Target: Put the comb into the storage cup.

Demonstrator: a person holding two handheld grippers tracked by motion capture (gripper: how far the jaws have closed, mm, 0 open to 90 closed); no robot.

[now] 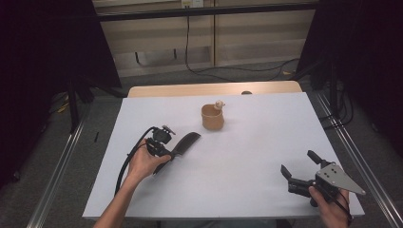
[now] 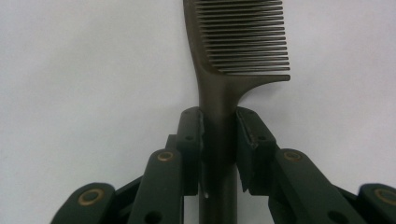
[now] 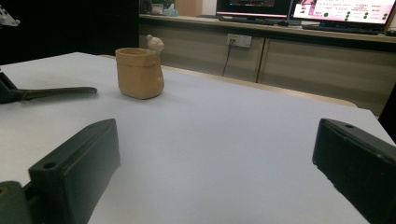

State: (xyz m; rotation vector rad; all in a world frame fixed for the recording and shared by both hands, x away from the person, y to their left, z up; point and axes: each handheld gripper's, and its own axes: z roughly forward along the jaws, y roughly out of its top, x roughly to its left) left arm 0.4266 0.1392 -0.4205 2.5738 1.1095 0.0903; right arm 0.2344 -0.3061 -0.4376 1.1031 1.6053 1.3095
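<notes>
A dark comb (image 1: 186, 142) lies flat on the white table (image 1: 247, 142), left of centre. My left gripper (image 1: 167, 156) is shut on its handle. In the left gripper view the comb (image 2: 233, 56) runs straight up from between the two jaws, teeth pointing right, with my left gripper (image 2: 218, 126) pinching the handle from both sides. A tan cup (image 1: 212, 117) with a small figure on its rim stands upright at the table's far middle, and in the right gripper view the cup (image 3: 139, 73) is at upper left. My right gripper (image 1: 300, 164) rests open near the front right corner, nothing between its jaws.
A wooden strip (image 1: 214, 89) edges the table's far side. Metal rails (image 1: 366, 171) run along both sides on the floor. Cables (image 1: 228, 71) trail on the floor behind. In the right gripper view a counter with monitors (image 3: 327, 9) stands beyond the table.
</notes>
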